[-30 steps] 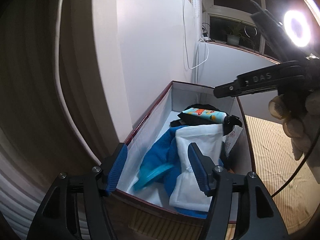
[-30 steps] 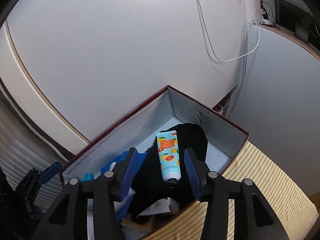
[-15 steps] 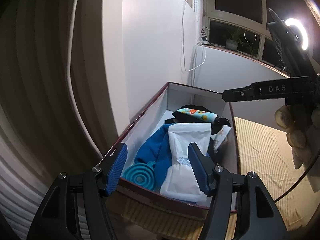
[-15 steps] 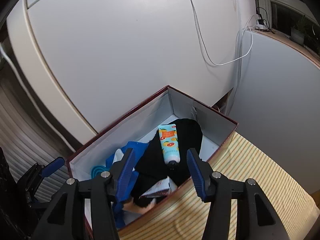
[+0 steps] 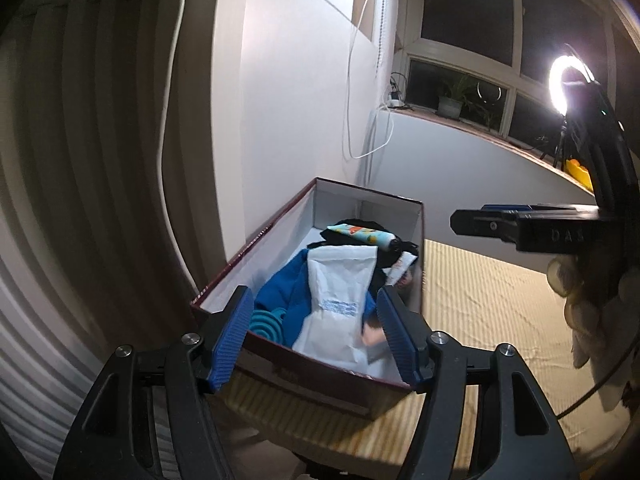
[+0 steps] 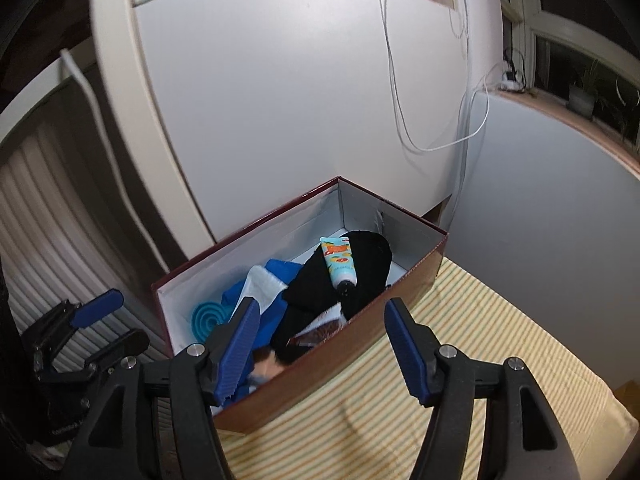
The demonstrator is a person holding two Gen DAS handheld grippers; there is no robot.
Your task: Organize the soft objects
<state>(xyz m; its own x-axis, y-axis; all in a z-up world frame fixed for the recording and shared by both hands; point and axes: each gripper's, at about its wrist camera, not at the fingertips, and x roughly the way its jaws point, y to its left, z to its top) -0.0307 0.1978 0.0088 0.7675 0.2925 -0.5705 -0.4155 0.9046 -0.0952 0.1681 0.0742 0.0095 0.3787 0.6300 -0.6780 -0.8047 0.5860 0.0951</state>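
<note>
A dark red box (image 5: 256, 240) with white inside walls stands on a striped cloth; it also shows in the right wrist view (image 6: 424, 264). Inside lie a blue cloth (image 5: 280, 284), a white soft pack (image 5: 340, 292), a teal funnel (image 5: 268, 322), a black garment (image 6: 352, 276) and a light blue tube (image 6: 340, 260) with fruit print on top. My left gripper (image 5: 316, 336) is open and empty, above the box's near end. My right gripper (image 6: 324, 344) is open and empty, above the box's long side.
The striped cloth (image 6: 460, 360) covers the table to the right of the box. A white wall with hanging cables (image 6: 400, 100) stands behind the box. A radiator (image 6: 44, 208) is at the left. A ring light (image 5: 564, 80) shines at the far right.
Both grippers have pulled back and up from the box, so it looks smaller and further off. Both stay open and empty. The things in the box have not moved.
</note>
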